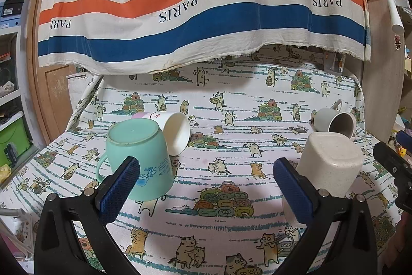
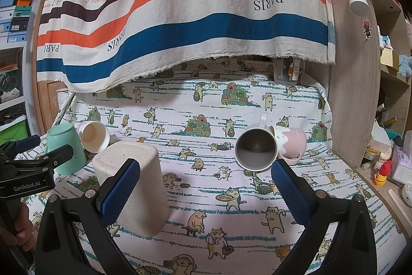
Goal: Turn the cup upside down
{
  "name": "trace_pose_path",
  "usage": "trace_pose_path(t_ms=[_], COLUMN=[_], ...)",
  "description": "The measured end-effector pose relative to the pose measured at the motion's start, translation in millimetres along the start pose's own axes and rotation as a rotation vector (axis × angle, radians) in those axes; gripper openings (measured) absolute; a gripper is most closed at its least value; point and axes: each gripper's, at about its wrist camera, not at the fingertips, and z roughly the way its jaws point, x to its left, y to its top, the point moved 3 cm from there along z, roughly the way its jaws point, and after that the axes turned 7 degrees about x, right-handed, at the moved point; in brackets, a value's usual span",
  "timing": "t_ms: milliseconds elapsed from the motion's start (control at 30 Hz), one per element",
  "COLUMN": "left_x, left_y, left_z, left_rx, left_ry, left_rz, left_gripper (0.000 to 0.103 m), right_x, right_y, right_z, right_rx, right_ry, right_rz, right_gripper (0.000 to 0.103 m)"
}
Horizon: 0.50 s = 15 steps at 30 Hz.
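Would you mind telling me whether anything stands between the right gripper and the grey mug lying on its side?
Nothing visible does. The right gripper is open, and only bare cloth lies between it and the grey mug. The pink cup touches the mug's far right side.

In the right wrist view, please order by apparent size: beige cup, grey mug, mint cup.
1. beige cup, largest, but nearest the camera.
2. grey mug.
3. mint cup, partly hidden, so unsure.
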Motion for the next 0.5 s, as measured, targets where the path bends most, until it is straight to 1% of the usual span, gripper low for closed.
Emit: trace_pose_path(t_ms=[300, 367, 400, 433, 500], left_x=[0, 0, 0, 1, 3], left_y=[0, 0, 0, 0, -1], left_z=[0, 0, 0, -1, -2], left_rx=[-0.001, -0.004, -0.005, -0.008, -0.016], left_ry=[-0.001, 0.0, 0.002, 0.01, 0.013], left_rz=[0.001, -0.001, -0.003, -0.008, -0.019], left_gripper=[0.103, 0.103, 0.103, 0.103, 0.103], right_x=[0, 0, 1, 3, 12], right_y=[1, 2, 2, 2, -1], right_z=[1, 1, 1, 1, 0], right_rx=[0.001, 0.005, 0.009, 0.013, 0.044], right_ry=[0.003, 0.021, 0.044, 0.087, 0.236], right_rz=[0.0, -0.004, -0.01, -0.023, -0.07], right_gripper=[0.103, 0.103, 0.103, 0.103, 0.103])
